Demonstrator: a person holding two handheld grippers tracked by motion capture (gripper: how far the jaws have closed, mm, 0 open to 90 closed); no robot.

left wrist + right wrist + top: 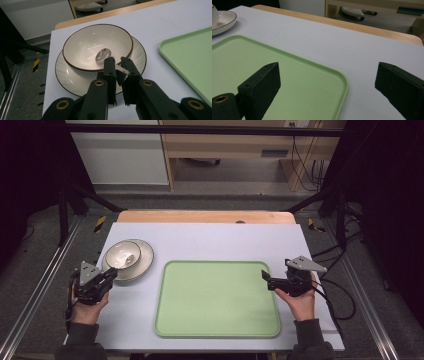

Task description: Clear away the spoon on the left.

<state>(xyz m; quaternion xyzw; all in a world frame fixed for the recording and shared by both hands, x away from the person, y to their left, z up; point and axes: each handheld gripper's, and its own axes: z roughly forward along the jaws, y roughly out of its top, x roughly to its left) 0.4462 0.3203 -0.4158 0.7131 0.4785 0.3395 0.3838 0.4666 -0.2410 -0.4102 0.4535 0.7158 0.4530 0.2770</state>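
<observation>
Here, at the left of the high view, the left gripper [111, 274] has its fingers [109, 67] clenched on a spoon [103, 55] handle. The spoon lies in a bowl [97, 46] on a plate [75, 80], upper left of the worktop [210, 240]. The right gripper [327, 82] hangs released beside the green tray [217, 297].

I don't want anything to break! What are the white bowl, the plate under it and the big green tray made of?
The white brown-rimmed bowl looks like glazed ceramic: it is glossy, with bright reflections inside. The white ribbed plate beneath it seems the same, with a matching dark rim and shine. The pale green rectangular tray looks like matte plastic, with an even colour and a soft rounded lip.
</observation>
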